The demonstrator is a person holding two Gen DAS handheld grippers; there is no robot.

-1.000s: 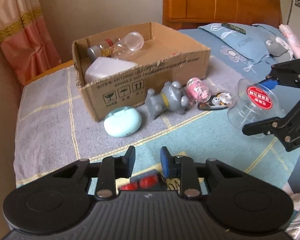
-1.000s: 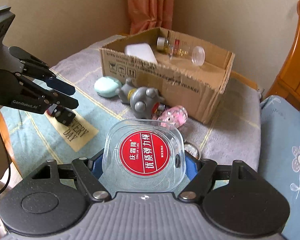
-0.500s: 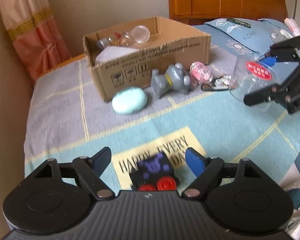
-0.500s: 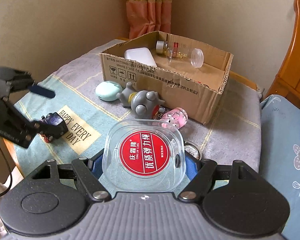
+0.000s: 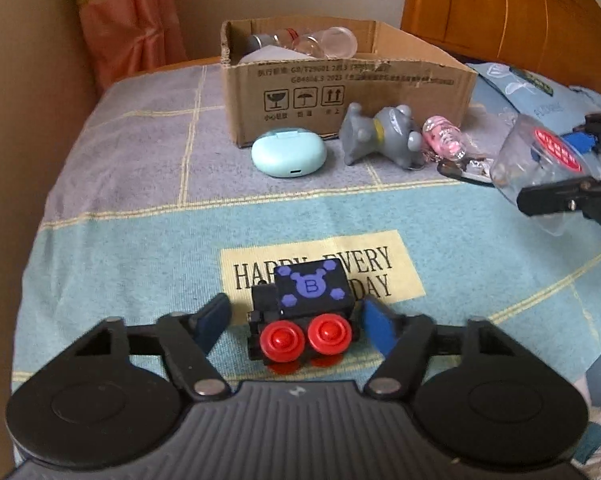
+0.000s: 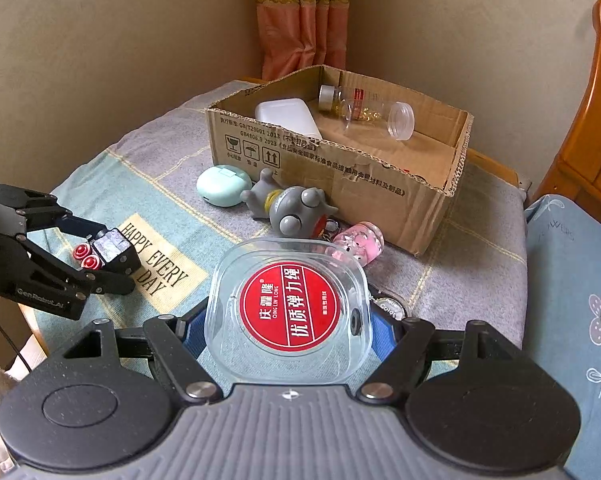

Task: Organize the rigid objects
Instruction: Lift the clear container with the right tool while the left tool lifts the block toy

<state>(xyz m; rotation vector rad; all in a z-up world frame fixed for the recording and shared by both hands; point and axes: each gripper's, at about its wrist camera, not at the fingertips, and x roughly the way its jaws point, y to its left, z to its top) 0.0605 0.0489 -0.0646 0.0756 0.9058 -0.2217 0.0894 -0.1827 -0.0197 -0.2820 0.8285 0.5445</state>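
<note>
A black toy train (image 5: 305, 314) with red wheels and a purple "B" top stands on the mat between the fingers of my open left gripper (image 5: 296, 318); the fingers do not touch it. It also shows in the right wrist view (image 6: 107, 254). My right gripper (image 6: 288, 332) is shut on a clear plastic box with a red label (image 6: 288, 310) and holds it above the mat; it also shows in the left wrist view (image 5: 540, 160). A cardboard box (image 5: 348, 80) at the back holds a white case (image 6: 286, 116) and clear bottles (image 6: 364, 110).
In front of the box lie a mint case (image 5: 288, 152), a grey toy figure (image 5: 380, 136), a pink charm (image 5: 442, 140) and a key ring (image 5: 468, 168). A wall runs along the left, a wooden headboard (image 5: 500, 12) and a blue pillow (image 6: 572, 300) on the right.
My left gripper has opened from nearly shut and pulled back, so the toy train now shows whole between its fingers. The right gripper still holds the clear box, almost still.
</note>
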